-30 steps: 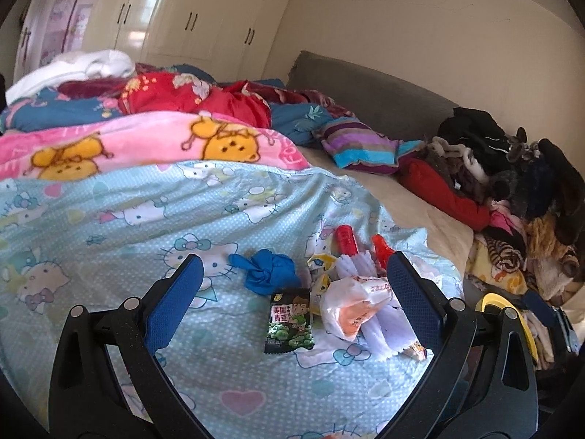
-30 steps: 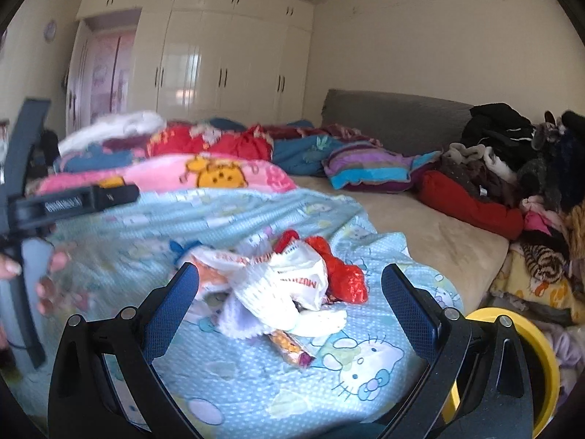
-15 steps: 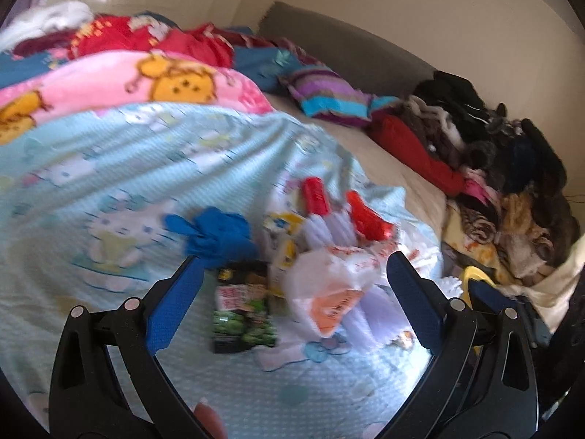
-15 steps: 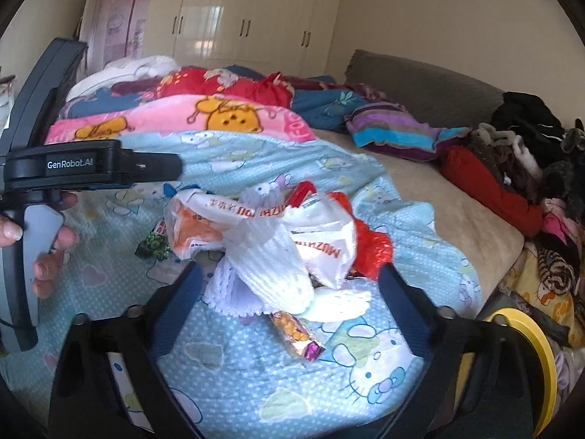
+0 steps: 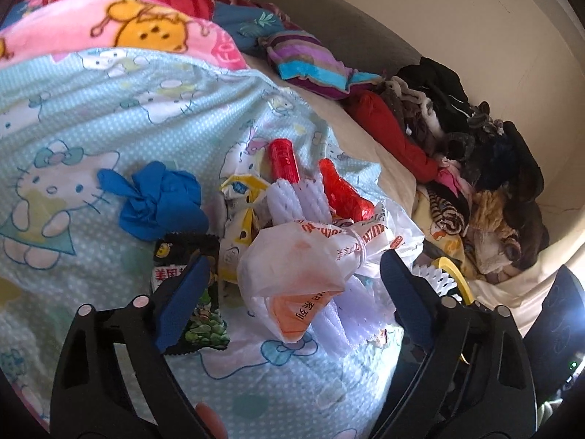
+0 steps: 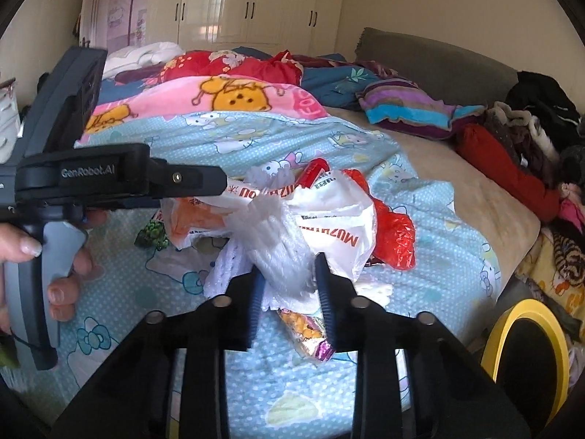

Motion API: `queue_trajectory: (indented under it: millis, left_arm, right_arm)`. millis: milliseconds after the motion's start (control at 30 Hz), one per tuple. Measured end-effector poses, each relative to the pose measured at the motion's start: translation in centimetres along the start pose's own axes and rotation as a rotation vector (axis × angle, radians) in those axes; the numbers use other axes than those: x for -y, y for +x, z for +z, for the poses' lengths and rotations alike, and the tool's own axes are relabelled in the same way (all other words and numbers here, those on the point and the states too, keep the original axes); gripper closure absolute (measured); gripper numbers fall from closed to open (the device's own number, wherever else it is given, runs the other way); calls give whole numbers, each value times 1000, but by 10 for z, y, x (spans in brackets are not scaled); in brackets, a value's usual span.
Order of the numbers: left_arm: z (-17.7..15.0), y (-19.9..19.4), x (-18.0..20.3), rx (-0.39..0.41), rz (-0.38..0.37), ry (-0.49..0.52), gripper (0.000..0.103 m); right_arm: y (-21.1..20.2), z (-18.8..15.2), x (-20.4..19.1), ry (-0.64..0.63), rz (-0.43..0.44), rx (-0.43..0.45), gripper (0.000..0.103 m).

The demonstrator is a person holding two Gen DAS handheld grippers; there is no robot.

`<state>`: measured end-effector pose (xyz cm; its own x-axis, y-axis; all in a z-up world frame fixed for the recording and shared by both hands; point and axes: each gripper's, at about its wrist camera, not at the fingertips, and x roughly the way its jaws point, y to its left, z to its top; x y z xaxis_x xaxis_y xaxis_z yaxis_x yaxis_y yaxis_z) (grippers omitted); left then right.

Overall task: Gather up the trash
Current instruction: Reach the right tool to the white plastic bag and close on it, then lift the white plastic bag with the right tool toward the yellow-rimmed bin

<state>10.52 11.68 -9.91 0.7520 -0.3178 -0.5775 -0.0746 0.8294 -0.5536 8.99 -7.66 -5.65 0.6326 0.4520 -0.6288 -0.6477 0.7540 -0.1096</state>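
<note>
Now right gripper, jaws just closing, pinches white foam netting; left gripper gapes astride bag.

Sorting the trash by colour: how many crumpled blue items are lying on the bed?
1: a blue glove on the blanket, left of the wrapper pile. More may be hidden under the pile.

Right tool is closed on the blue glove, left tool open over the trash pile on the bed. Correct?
Not quite. The right tool is closed on the white foam net, not the blue glove, which lies loose on the bedspread. The right wrist view shows it. The left tool is open over the pile, as you said.
</note>
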Motion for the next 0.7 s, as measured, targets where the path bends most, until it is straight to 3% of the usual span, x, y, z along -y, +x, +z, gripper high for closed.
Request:
queue_trajectory:
  millis: [133, 367, 533, 700]
  left_arm:
    - [0, 5, 0, -27, -11, -17, 27]
    - [-1, 1, 4, -27, 5, -32, 58]
    - [0, -9, 11, -30, 29, -17, 70]
    - [6, -25, 29, 10, 54, 15, 72]
  right_arm:
    - [-5, 1, 3, 11, 13, 21, 82]
    - [-10, 0, 10, 59, 31, 19, 85]
    - [-19, 3, 20, 111, 69, 13, 85]
    - [-37, 12, 31, 154, 103, 28, 85]
